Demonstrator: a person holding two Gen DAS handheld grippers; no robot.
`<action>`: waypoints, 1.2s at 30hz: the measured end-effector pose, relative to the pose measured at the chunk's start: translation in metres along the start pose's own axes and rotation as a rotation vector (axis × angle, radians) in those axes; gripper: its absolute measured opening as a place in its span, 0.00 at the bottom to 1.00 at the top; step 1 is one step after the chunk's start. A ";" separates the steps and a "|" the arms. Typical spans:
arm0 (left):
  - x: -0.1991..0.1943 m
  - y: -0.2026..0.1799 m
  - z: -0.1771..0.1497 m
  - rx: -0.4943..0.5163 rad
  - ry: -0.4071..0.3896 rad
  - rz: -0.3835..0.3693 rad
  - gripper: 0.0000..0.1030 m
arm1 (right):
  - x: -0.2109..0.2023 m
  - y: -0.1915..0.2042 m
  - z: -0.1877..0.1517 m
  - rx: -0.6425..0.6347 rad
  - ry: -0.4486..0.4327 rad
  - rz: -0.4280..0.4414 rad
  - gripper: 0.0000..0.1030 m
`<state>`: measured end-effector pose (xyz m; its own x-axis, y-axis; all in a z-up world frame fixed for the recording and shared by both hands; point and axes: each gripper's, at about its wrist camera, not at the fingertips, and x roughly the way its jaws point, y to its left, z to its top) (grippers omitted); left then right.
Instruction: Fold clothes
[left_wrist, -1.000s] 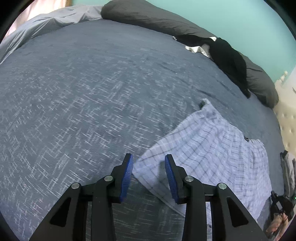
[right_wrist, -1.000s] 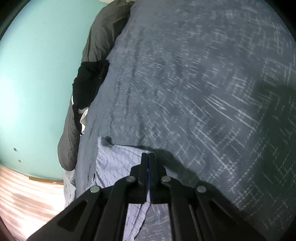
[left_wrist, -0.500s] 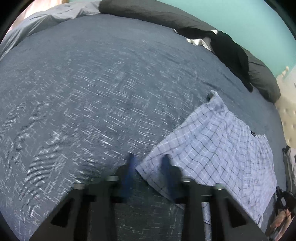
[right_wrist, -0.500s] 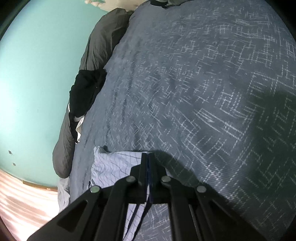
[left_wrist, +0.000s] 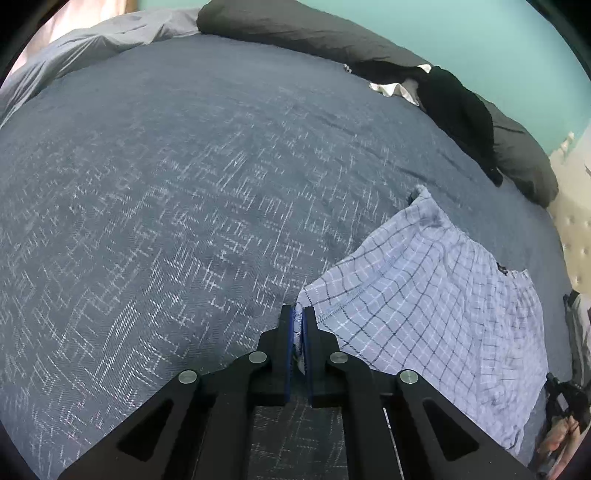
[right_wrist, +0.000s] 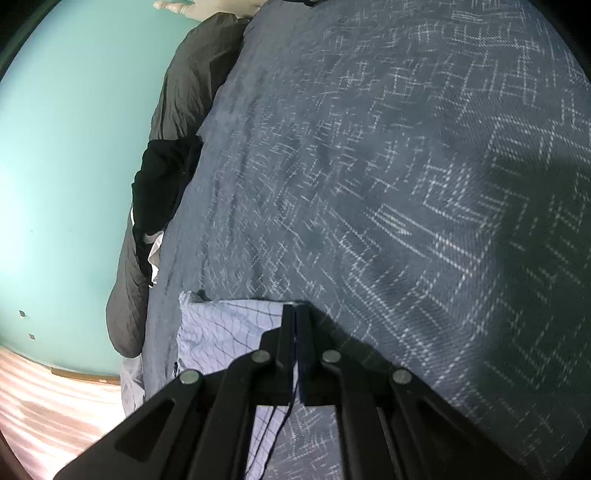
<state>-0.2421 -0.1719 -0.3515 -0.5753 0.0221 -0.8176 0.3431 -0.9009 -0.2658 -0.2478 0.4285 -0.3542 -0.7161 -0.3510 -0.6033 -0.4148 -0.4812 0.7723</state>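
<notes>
The light-blue checked shorts (left_wrist: 436, 299) lie flat on the dark blue bed cover (left_wrist: 184, 206), toward its pillow end. The left tool (left_wrist: 298, 314) has just been closing and now pinches a corner of the shorts. The right tool (right_wrist: 295, 312) is clamped tight on another edge of them.

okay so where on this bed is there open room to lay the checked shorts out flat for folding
The widest bare stretch of the blue bedspread runs left of the checked shorts, up to the dark pillows and the grey sheet. It gets crowded by the headboard side: a black garment lies over the pillows there. Both the left gripper and right gripper pinch the shorts.
</notes>
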 end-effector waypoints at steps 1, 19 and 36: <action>0.002 0.000 0.000 0.001 0.005 0.002 0.04 | 0.000 0.000 0.000 -0.002 0.000 -0.002 0.01; 0.003 0.014 0.004 -0.077 0.022 -0.035 0.09 | 0.004 -0.005 0.003 0.020 0.031 -0.027 0.01; -0.003 -0.044 0.019 0.068 -0.076 0.016 0.19 | -0.020 0.007 0.011 -0.040 -0.022 -0.051 0.28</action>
<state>-0.2691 -0.1404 -0.3274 -0.6256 -0.0229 -0.7798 0.3030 -0.9282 -0.2159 -0.2425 0.4408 -0.3346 -0.7071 -0.3072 -0.6369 -0.4290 -0.5296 0.7317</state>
